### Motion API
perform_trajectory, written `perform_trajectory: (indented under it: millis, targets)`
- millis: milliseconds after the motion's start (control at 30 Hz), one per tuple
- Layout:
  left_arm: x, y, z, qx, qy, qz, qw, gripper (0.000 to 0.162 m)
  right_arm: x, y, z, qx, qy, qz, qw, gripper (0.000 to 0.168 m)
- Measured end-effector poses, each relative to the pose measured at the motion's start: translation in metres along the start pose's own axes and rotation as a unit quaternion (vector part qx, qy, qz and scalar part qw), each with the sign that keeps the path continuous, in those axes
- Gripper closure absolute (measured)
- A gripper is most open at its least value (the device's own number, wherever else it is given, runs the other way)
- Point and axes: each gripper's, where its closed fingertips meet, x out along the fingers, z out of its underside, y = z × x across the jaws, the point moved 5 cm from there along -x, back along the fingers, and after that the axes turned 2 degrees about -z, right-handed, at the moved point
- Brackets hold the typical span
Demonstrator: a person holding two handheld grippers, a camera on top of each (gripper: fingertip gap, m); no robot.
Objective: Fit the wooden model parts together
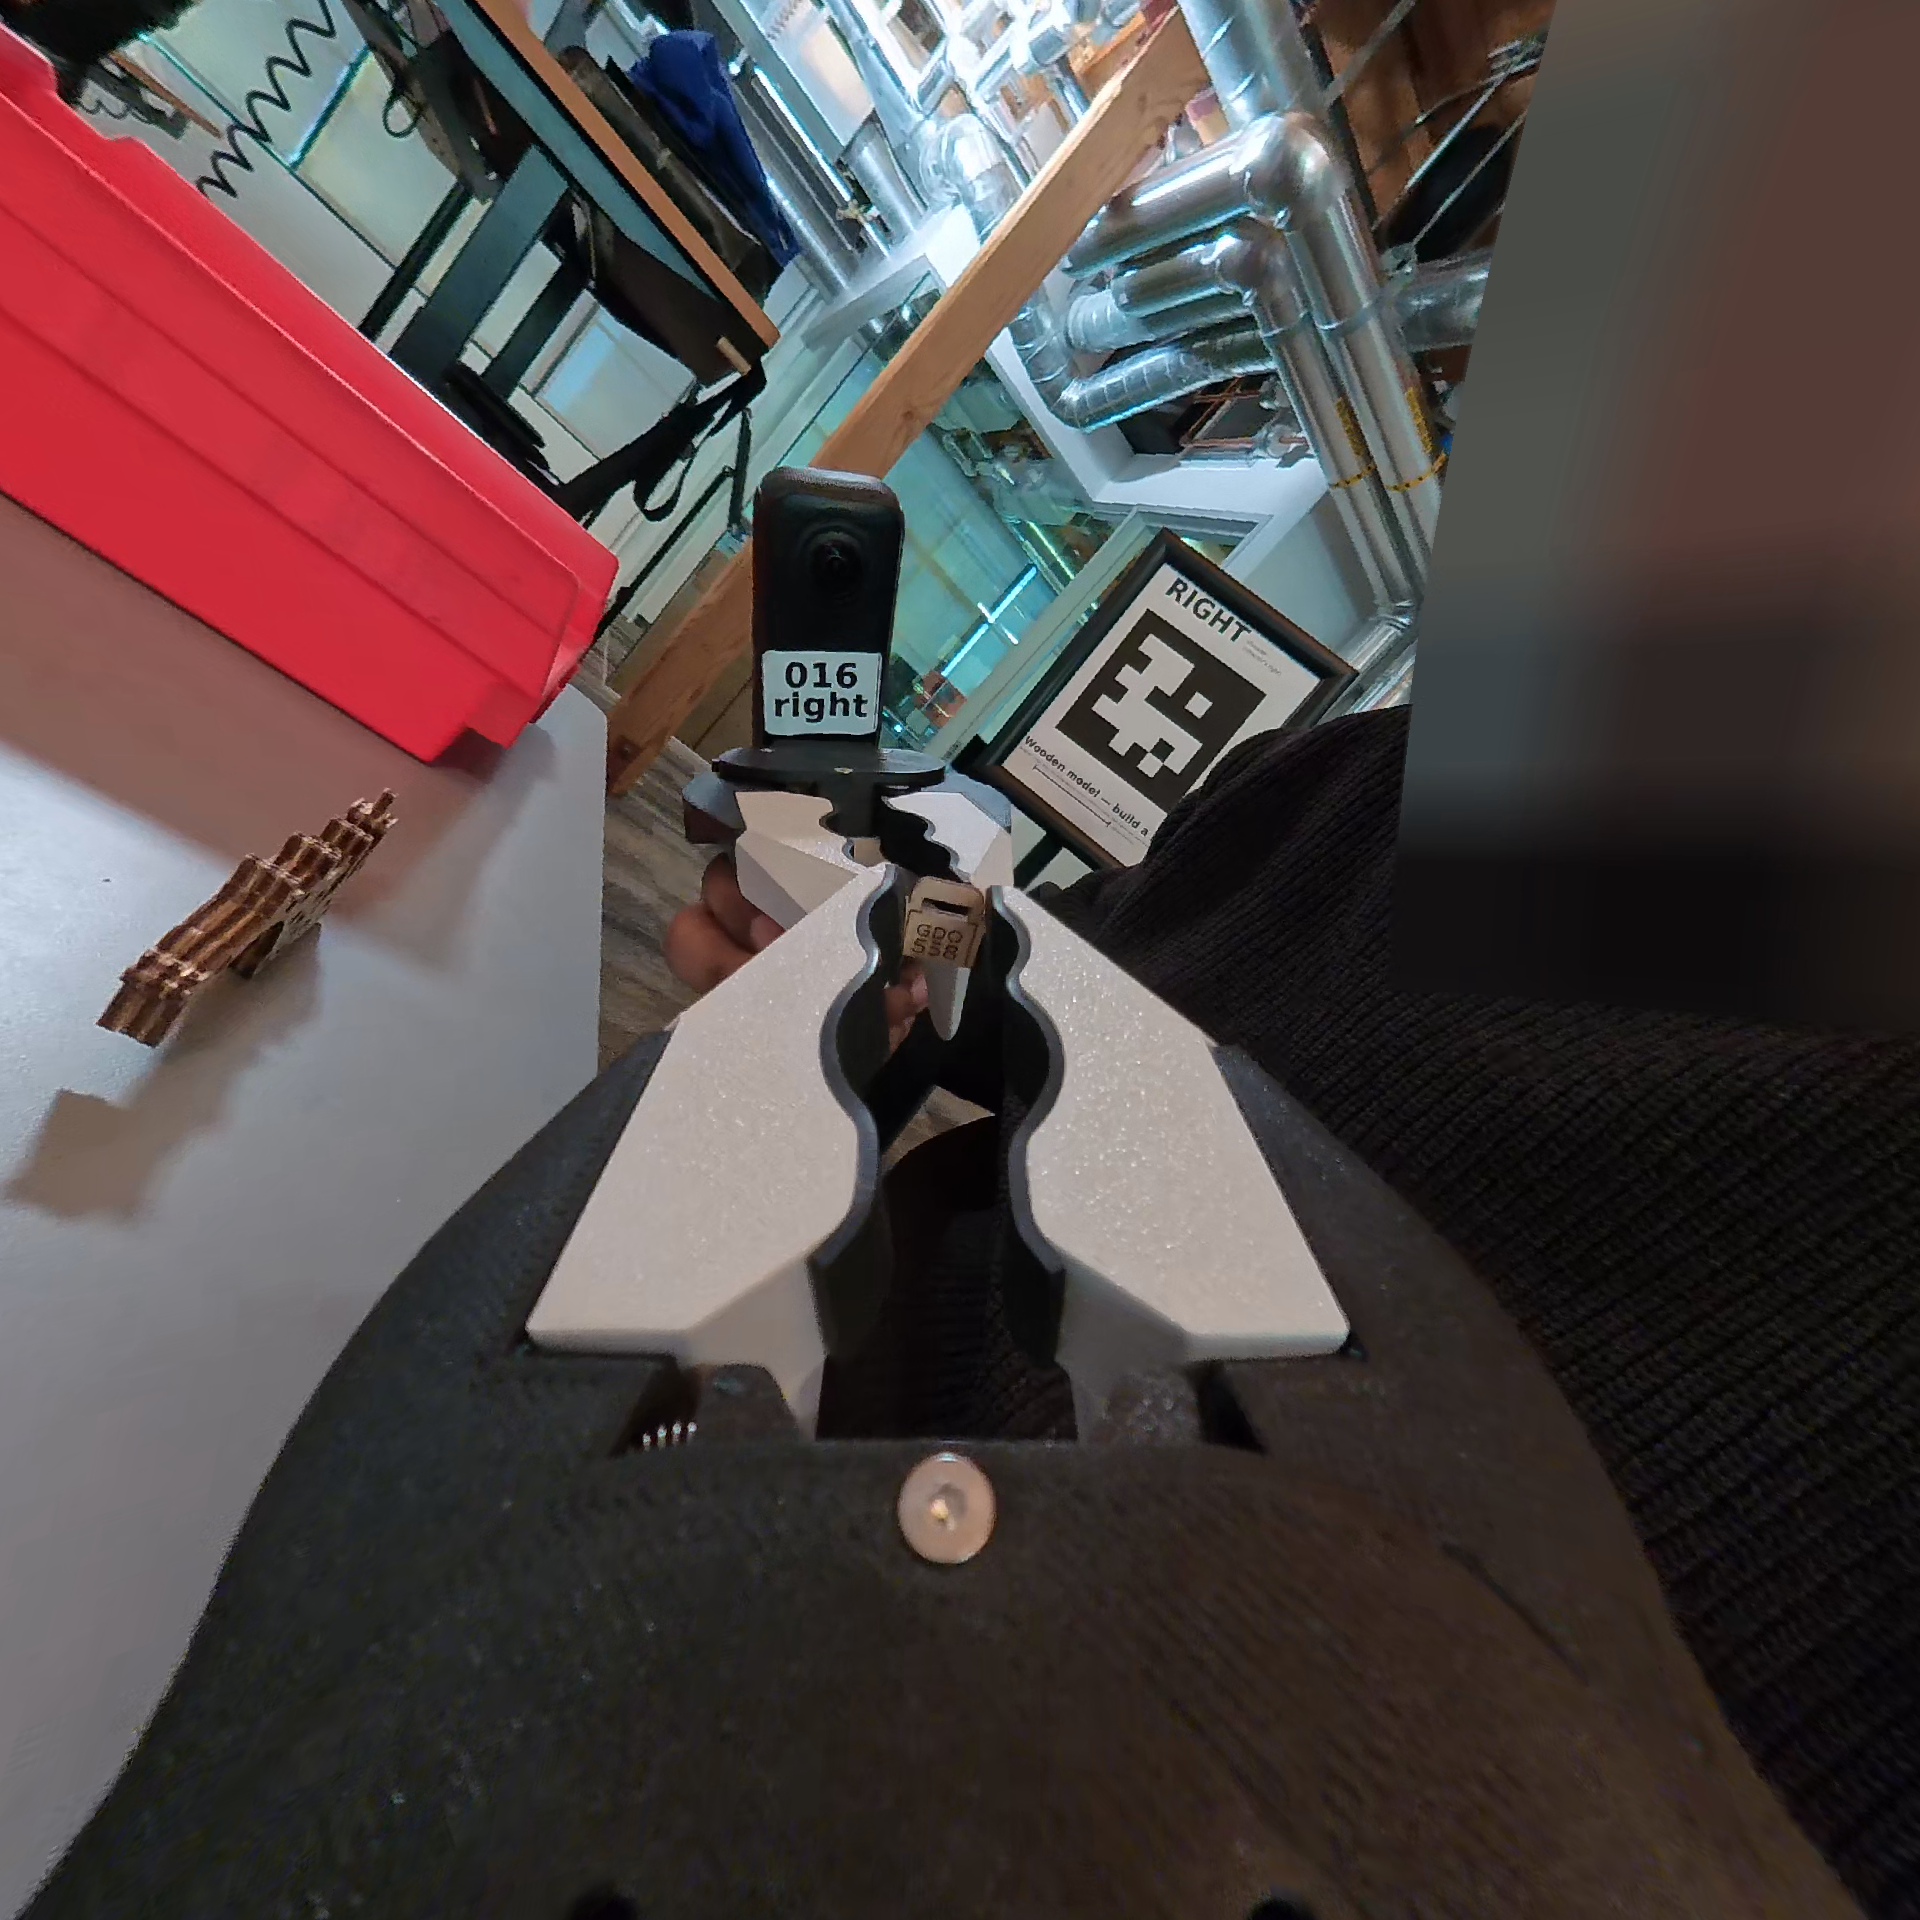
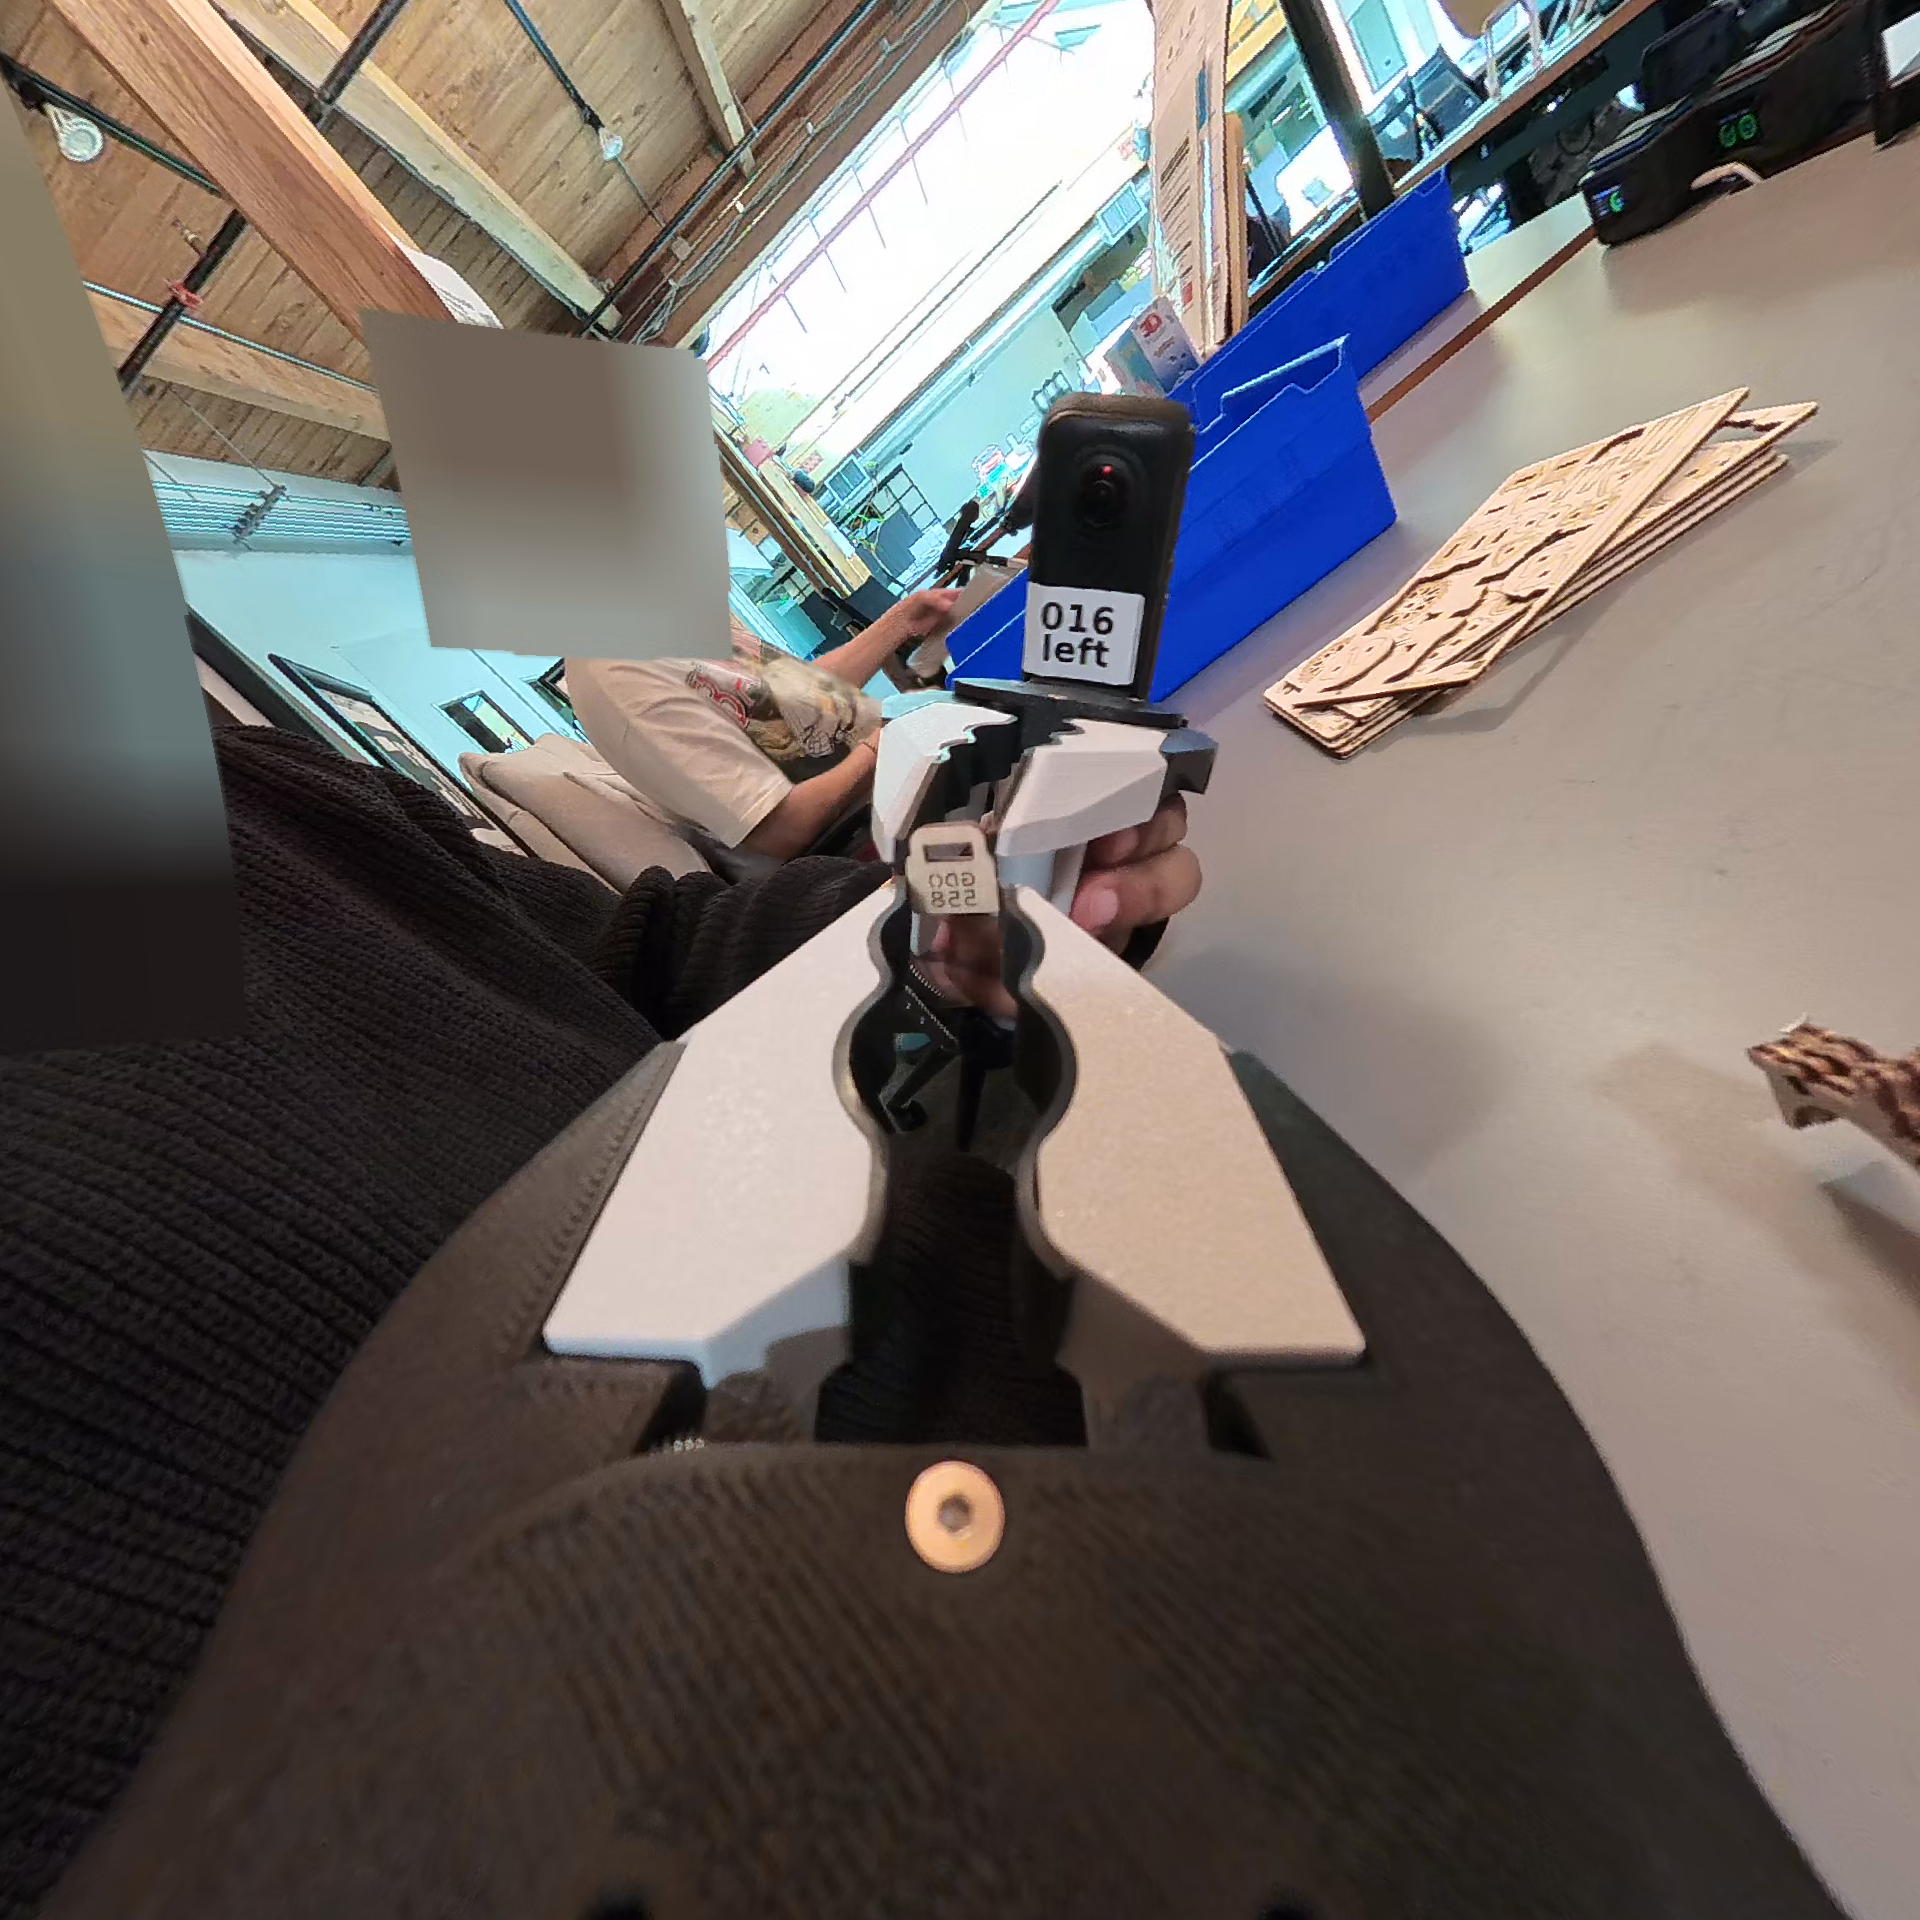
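Observation:
A small pale wooden part (image 1: 940, 935) with engraved marks hangs in the air off the table's near edge. My left gripper (image 1: 942, 896) and my right gripper (image 2: 953, 899) meet tip to tip on it, and each looks shut on the part (image 2: 951, 883). The right gripper (image 1: 894, 836) faces the left wrist camera, and the left gripper (image 2: 982, 816) faces the right wrist camera. A pointed pale piece hangs below the part. A partly built brown wooden model (image 1: 249, 914) lies on the grey table (image 1: 312, 1195), apart from both grippers; it also shows in the right wrist view (image 2: 1849, 1091).
A stack of laser-cut wooden sheets (image 2: 1538, 561) lies farther out on the table. A red bin (image 1: 260, 416) and blue bins (image 2: 1278, 520) stand at the back. A framed marker sign (image 1: 1164, 717) stands beyond the table edge. Black knit sleeves (image 1: 1558, 1143) fill one side. Another person (image 2: 707, 748) sits behind. My two grippers' fingertips are within a few centimetres of each other.

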Motion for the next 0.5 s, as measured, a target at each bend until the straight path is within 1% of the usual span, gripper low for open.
perform_trajectory:
  millis: [100,200,300,400,500]
  targets:
    - [-0.002,-0.001,-0.002,0.010,0.005,-0.009,1.000,0.150,-0.002,0.002,-0.001,0.002,0.005,0.006,1.000,0.152]
    - [-0.005,-0.002,-0.005,0.011,0.016,-0.017,1.000,0.150,-0.004,0.004,-0.003,0.004,0.008,0.011,1.000,0.146]
    - [-0.009,-0.006,-0.010,0.021,0.022,-0.034,0.999,0.150,-0.008,0.008,-0.003,-0.007,0.003,0.028,1.000,0.143]
    - [-0.015,-0.018,-0.014,0.053,0.009,-0.087,0.995,0.150,-0.012,0.013,-0.006,-0.046,-0.014,0.067,0.997,0.138]
    - [-0.020,-0.034,-0.017,0.086,-0.026,-0.149,0.985,0.151,-0.029,0.021,-0.021,-0.103,-0.015,0.135,0.985,0.139]
